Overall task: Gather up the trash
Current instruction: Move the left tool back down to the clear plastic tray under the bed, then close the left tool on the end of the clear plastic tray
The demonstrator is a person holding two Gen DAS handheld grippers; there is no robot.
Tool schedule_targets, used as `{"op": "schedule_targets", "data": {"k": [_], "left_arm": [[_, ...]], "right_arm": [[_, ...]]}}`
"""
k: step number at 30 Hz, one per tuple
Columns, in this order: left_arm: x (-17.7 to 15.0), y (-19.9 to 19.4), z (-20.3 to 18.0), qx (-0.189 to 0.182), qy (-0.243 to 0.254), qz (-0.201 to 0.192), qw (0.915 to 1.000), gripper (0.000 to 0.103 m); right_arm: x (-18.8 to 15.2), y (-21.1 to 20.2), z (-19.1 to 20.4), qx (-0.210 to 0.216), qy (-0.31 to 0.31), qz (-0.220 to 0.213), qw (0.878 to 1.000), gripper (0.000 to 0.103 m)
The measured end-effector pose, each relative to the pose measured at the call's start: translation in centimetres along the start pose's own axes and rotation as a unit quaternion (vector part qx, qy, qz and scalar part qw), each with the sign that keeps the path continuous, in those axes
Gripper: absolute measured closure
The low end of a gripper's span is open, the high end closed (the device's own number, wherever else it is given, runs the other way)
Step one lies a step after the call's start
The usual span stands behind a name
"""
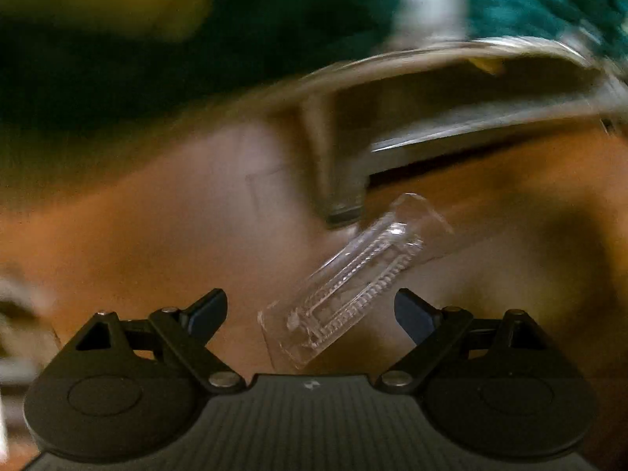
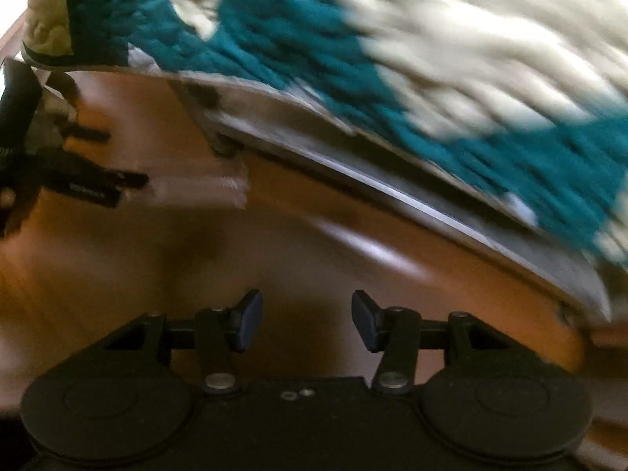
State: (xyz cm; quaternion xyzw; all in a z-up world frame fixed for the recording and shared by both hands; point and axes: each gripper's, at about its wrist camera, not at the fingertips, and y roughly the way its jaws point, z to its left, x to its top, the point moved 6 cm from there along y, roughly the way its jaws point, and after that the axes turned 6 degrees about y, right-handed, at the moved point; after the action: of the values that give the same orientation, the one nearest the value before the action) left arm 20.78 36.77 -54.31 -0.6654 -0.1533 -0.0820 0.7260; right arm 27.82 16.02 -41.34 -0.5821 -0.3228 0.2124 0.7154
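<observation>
Clear plastic package [image 1: 353,278] lies on wood floor [image 1: 157,216] just ahead of wide-open, empty left gripper [image 1: 311,314], long axis toward 1 o'clock; right gripper [image 2: 307,320], also open w/ nothing held, sits farther off.

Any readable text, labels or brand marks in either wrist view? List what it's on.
None can be read.
Left gripper as seen in the right wrist view: small pale lettering on its black finger, too blurred to read.
Left gripper body, left wrist view: small pale mark near its top edge, a logo shape, no letters legible.
Clear plastic package on the floor: embossed ridges only, no print visible.
Teal and cream blanket: no text.
</observation>
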Motion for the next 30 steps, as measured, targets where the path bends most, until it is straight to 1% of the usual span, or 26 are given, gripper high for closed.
{"op": "schedule_targets", "data": {"k": [1,2,4,6,8,10,12,14,15,16,18,20,21,22,23,24,25,26,27,28,29,30], "left_arm": [[-0.4,0.5,1.0,0.002,-0.031,0.003,0.9995,0.01],[-0.4,1.1,1.7,0.008,-0.052,0.005,0.9986,0.01],[-0.8,1.9,2.9,0.017,-0.082,0.014,0.9964,0.011],[-1.8,2.9,4.0,0.013,-0.126,0.028,0.9915,0.011],[-2.7,3.9,4.7,0.004,-0.168,0.04,0.985,0.011],[-3.4,4.8,4.9,-0.003,-0.195,0.052,0.9793,0.022],[-3.7,5.6,4.9,-0.013,-0.217,0.063,0.974,0.03],[-3.8,6.6,4.9,-0.013,-0.239,0.076,0.968,0.038],[-3.9,7.1,5.0,-0.017,-0.249,0.079,0.9652,0.044],[-4.1,7.4,5.2,-0.021,-0.256,0.081,0.9631,0.047],[-4.1,7.8,5.1,-0.023,-0.263,0.084,0.961,0.05],[-4.2,7.7,4.8,-0.026,-0.263,0.081,0.9611,0.05],[-4.3,7.4,4.7,-0.027,-0.258,0.08,0.9624,0.054],[-4.4,7.4,4.4,-0.028,-0.252,0.081,0.9639,0.061],[-4.4,7.4,4.1,-0.026,-0.247,0.079,0.9653,0.062],[-4.2,7.3,4.0,-0.024,-0.243,0.079,0.9664,0.064],[-4.2,7.2,3.8,-0.025,-0.242,0.078,0.9668,0.072],[-4.2,7.2,3.6,-0.029,-0.245,0.079,0.9658,0.076],[-4.3,7.1,3.5,-0.034,-0.251,0.08,0.964,0.082],[-4.3,6.9,3.3,-0.036,-0.256,0.079,0.9628,0.084],[-4.4,6.7,3.2,-0.032,-0.256,0.082,0.9627,0.084],[-4.6,6.5,3.1,-0.03,-0.255,0.084,0.9628,0.087]], "right_arm": [[1.1,1.2,1.2,0.007,-0.004,-0.002,1.0,0.055],[2.2,2.4,2.4,0.012,-0.006,-0.004,1.0,0.055],[4.2,4.7,4.5,0.02,-0.001,-0.008,1.0,0.056],[5.6,6.6,5.6,0.019,0.019,-0.015,1.0,0.056],[6.3,8.5,6.6,0.015,0.032,-0.007,0.999,0.056],[6.6,10.1,7.1,0.006,0.031,-0.001,0.999,0.056],[6.6,11.3,7.1,0.001,0.032,0.007,0.999,0.057],[6.3,12.2,7.0,-0.005,0.035,0.014,0.999,0.057],[6.2,12.7,6.9,-0.007,0.036,0.017,0.999,0.057],[6.2,13.1,6.7,-0.008,0.037,0.022,0.999,0.058],[6.0,14.1,6.4,-0.015,0.028,0.031,0.999,0.059],[5.9,15.1,6.7,-0.014,0.005,0.043,0.999,0.059],[5.9,15.3,6.9,-0.011,-0.005,0.041,0.999,0.06],[6.0,15.5,7.1,-0.008,-0.009,0.043,0.999,0.061],[6.0,15.8,7.1,-0.007,-0.012,0.048,0.999,0.062],[6.0,16.0,7.2,-0.007,-0.015,0.053,0.998,0.078],[5.9,16.2,7.3,-0.007,-0.016,0.062,0.998,0.094],[6.0,16.4,7.3,-0.008,-0.011,0.067,0.998,0.098],[6.0,16.5,7.4,-0.001,-0.006,0.071,0.997,0.097],[6.0,16.4,7.4,0.003,-0.001,0.072,0.997,0.098],[5.9,16.2,7.3,0.004,0.0,0.07,0.998,0.098],[6.0,16.0,7.1,0.007,0.002,0.071,0.997,0.098]]}}
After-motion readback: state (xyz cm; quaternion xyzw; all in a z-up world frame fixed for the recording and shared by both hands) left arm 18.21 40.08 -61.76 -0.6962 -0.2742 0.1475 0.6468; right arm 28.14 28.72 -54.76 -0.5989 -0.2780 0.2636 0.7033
